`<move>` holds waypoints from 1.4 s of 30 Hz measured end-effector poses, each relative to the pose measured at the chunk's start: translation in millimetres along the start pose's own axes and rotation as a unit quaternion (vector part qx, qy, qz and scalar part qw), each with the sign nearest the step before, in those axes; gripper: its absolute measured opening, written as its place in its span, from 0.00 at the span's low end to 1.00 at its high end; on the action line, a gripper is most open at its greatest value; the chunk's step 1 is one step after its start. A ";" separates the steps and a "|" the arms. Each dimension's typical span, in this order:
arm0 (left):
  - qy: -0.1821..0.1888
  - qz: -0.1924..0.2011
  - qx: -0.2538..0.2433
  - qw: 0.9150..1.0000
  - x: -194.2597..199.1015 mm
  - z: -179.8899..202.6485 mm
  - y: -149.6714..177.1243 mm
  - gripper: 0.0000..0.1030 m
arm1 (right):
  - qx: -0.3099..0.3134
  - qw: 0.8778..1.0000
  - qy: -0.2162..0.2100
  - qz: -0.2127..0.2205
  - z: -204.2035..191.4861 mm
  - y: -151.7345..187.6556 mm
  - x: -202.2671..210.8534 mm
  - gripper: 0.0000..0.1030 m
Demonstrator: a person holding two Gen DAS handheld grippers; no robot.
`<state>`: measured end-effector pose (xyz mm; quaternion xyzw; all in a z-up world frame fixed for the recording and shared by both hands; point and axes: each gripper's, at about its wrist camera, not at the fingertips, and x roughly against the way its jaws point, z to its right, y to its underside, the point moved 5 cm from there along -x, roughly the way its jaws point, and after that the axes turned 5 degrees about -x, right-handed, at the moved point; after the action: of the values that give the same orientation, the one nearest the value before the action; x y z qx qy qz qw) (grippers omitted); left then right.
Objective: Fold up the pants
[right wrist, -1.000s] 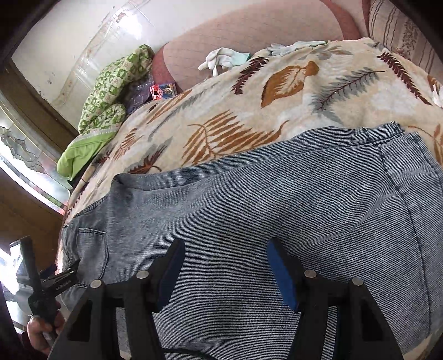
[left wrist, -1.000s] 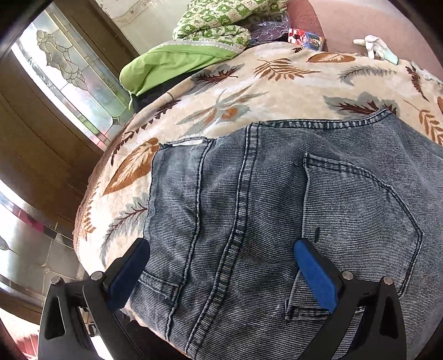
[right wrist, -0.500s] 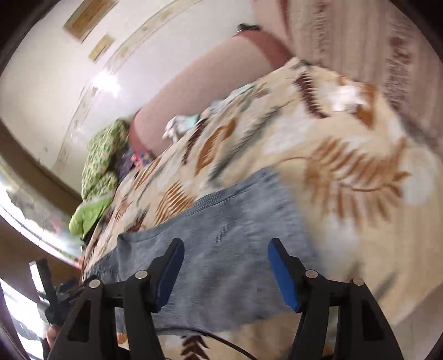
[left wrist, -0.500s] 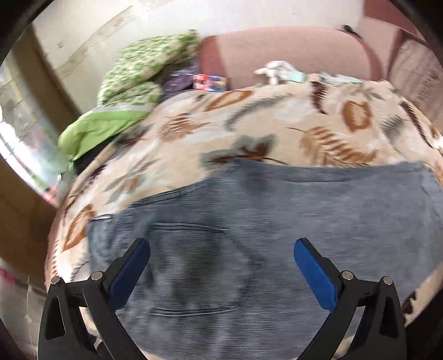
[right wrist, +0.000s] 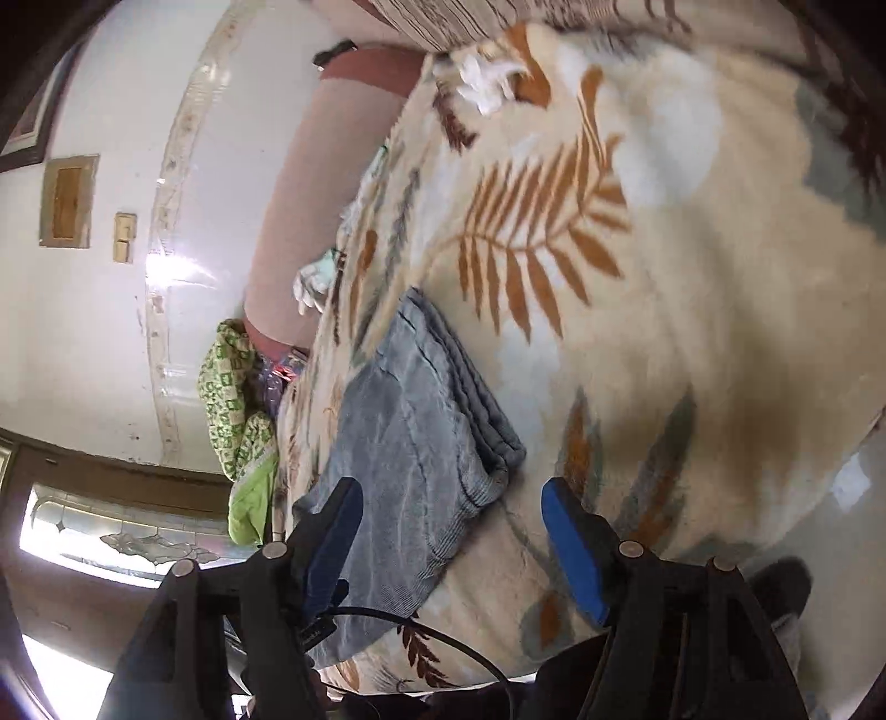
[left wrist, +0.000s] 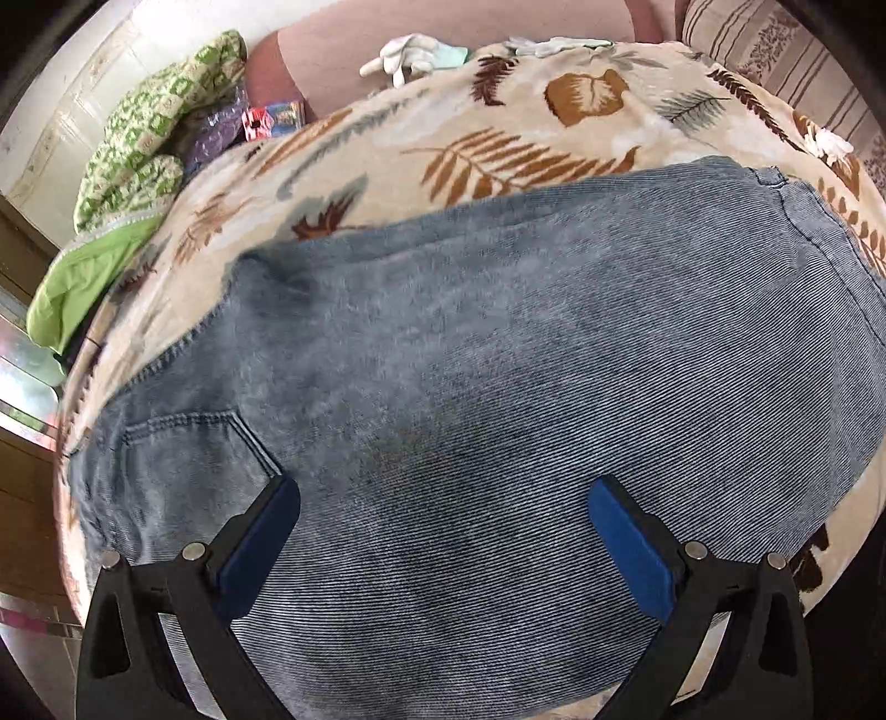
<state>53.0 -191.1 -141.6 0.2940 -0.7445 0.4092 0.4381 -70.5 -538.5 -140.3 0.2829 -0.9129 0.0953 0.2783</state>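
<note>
1 pair of faded blue-grey denim pants (left wrist: 498, 399) lies folded flat on a bed, spread across the near part of a cream fleece blanket printed with brown and grey leaves (left wrist: 526, 144). In the left wrist view 1 back pocket (left wrist: 183, 454) shows at the left end and a stitched hem runs down the right end. In the right wrist view the same pants (right wrist: 398, 443) show stacked layers along their far edge.

The left claw (left wrist: 443, 548) hovers over the denim with its 2 blue-padded fingers (left wrist: 260, 543) spread wide and nothing between the pads. The right claw (right wrist: 448, 548) is also spread wide; its jaws have just been opening, and they grip nothing. Its left finger sits over the pants' corner and its right finger over bare blanket. 1 black cable (right wrist: 432, 637) loops beneath it.

Further out, 2 white gloves lie at the blanket's far edge: 1 (left wrist: 410, 52) beside a pale green cloth, another (left wrist: 554, 45) to its right. 1 more small white piece (left wrist: 828, 143), too small to identify, rests near the right edge. At the far left sits 1 green-and-white patterned quilt (left wrist: 149, 133) above 1 plain lime-green cloth (left wrist: 83, 288), with 1 small red and blue packet (left wrist: 274, 119) beside them.

A pinkish padded headboard (left wrist: 332, 61) backs the bed, against a white wall (right wrist: 99, 343). A striped cushion (left wrist: 775, 55) stands at the far right. A leaded glass panel in a dark wooden frame (right wrist: 122, 537) shows at lower left in the right wrist view.
</note>
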 end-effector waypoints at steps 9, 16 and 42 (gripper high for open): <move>0.021 0.014 0.019 0.999 21.1 -4.0 0.7 1.00 | -0.013 0.999 0.027 0.016 -1.4 -6.7 -28.4 0.70; 0.037 0.027 0.040 0.998 36.9 -19.5 4.7 1.00 | 0.027 0.996 0.073 0.047 -20.1 -4.3 -44.0 0.59; -0.013 0.078 0.240 0.968 56.0 -211.2 71.7 1.00 | 0.292 0.954 0.070 -0.017 -212.7 153.3 -117.9 0.24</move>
<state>58.1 22.9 -57.4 0.3368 -0.6510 0.6046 0.3118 19.6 -287.4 -33.2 0.3598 -0.8186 0.3723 0.2485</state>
